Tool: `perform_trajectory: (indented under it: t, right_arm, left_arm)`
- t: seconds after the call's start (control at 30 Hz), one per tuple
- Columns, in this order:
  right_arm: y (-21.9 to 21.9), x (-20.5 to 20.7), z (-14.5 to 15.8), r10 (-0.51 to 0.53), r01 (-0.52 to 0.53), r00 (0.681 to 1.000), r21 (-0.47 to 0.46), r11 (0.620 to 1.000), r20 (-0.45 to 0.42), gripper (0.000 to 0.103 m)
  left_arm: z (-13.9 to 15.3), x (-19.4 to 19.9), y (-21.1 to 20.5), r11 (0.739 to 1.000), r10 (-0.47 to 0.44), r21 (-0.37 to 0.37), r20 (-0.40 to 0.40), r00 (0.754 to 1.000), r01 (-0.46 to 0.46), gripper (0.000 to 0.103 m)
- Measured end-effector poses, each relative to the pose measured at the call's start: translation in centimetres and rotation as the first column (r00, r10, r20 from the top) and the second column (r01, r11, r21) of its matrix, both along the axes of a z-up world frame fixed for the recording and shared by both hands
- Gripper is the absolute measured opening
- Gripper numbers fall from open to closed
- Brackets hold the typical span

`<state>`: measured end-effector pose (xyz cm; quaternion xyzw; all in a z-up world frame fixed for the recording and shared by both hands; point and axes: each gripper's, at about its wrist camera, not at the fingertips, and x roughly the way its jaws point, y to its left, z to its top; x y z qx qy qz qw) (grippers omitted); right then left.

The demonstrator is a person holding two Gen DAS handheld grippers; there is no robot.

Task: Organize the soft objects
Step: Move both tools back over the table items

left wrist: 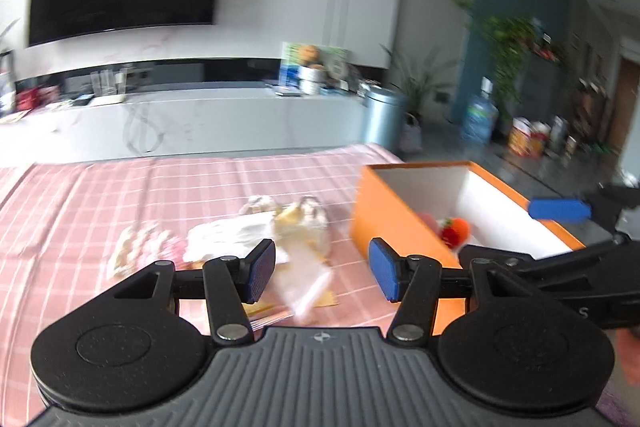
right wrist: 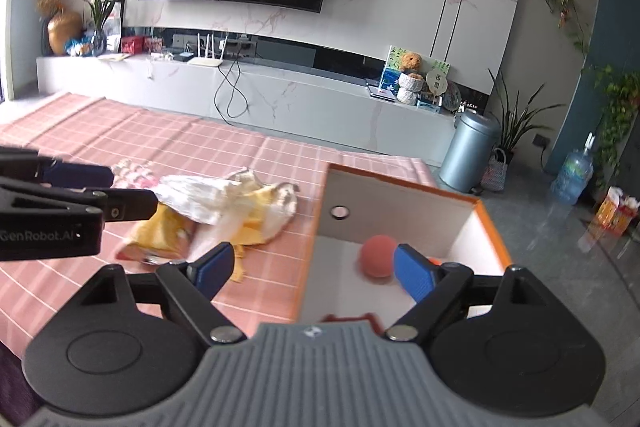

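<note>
- Left wrist view: the left gripper (left wrist: 322,269) hangs with its blue pads well apart and nothing between them, above the pink checked cloth (left wrist: 80,195).
- Just beyond its pads lies the pile of soft things (left wrist: 256,231): white and yellow fabric, with a pale pink and cream bundle (left wrist: 138,249) at the left end. This view is blurred, so the separate pieces are hard to tell apart.
- The orange box (left wrist: 390,223) sits to the right of the pile. Something red and orange (left wrist: 454,229) lies inside against its near wall.
- The right gripper (left wrist: 560,209) shows at the far right over the box.
- Right wrist view: the right gripper (right wrist: 310,267) is also spread and empty, poised over the box's left wall (right wrist: 316,227).
- A salmon ball (right wrist: 378,255) rests on the white floor of the box, which the left view does not show as a ball. The pile (right wrist: 224,203) is sharper here.
- The left gripper (right wrist: 80,205) reaches in from the left, near the pile.
- Judgement: the next step is likely picking a cloth from the pile. Grip one bunched fold, not a loose edge, lift it clear of the box wall, and release it over the open floor.
</note>
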<state>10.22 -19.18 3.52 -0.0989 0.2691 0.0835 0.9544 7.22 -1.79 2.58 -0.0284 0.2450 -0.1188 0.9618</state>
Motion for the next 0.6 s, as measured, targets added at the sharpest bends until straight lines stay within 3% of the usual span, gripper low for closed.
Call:
perform_trajectory:
  t: [0.1,0.17,0.53,0.6]
  right_arm:
    - [1.7,-0.5,-0.6,-0.005,0.006,1.000,0.036,0.999,-0.005,0.086]
    - [2.6,-0.9,-1.3,-0.016,0.016,1.000,0.054,0.998,-0.005,0.086]
    - [6.3,-1.2,-4.7,0.012,-0.012,1.000,0.104,0.994,0.000,0.087]
    - [6.9,-1.0,-5.2,0.033,-0.033,0.999,0.099,0.994,0.006,0.094]
  left_arm:
    - [-0.6,-0.6,1.4,0.998,0.057,-0.003,0.011,0.998,-0.057,0.069]
    - [-1.1,-0.6,2.3,0.995,0.102,-0.012,-0.009,0.995,-0.102,0.079]
    - [-4.5,-1.7,8.2,0.960,0.250,-0.104,-0.101,0.963,-0.260,0.092]
    - [-5.2,-2.0,8.8,0.950,0.292,-0.092,-0.082,0.953,-0.299,0.092]
